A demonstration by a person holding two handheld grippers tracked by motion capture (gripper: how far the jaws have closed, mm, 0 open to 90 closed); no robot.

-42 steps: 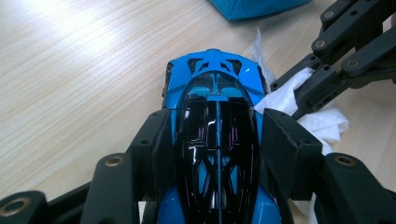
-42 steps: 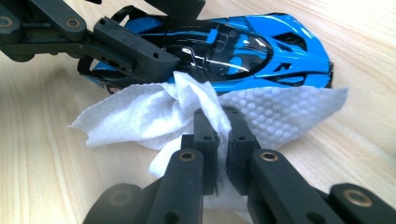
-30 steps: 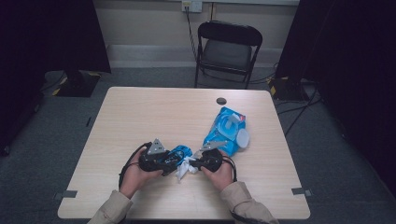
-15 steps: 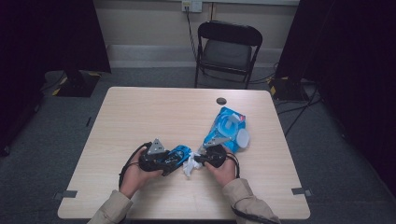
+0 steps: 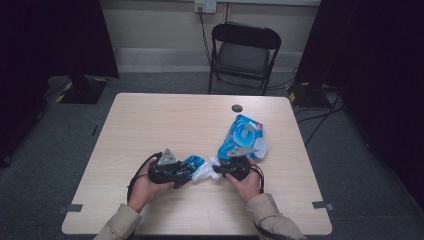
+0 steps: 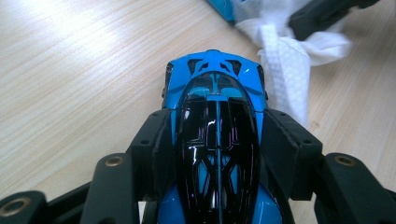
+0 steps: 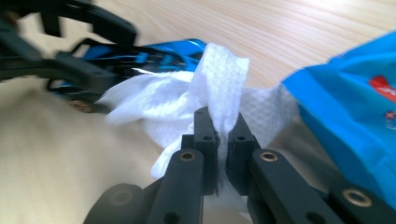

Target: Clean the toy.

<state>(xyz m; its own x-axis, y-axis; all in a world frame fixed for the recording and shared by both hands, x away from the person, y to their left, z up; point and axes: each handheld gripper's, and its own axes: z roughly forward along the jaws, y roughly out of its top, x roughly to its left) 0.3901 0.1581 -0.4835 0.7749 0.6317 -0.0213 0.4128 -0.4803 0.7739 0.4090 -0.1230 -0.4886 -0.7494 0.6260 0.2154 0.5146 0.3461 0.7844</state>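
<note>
The blue toy car is held by the left gripper; a white wipe, pinched in the right gripper fingers, is to be rubbed on it next

Left gripper level, jaws clamped partway, pointing right. Right gripper pinched nearly shut, pointing left. Both hands low.

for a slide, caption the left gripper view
Left tool clamps a blue toy car beside a white wipe on the table.
</note>
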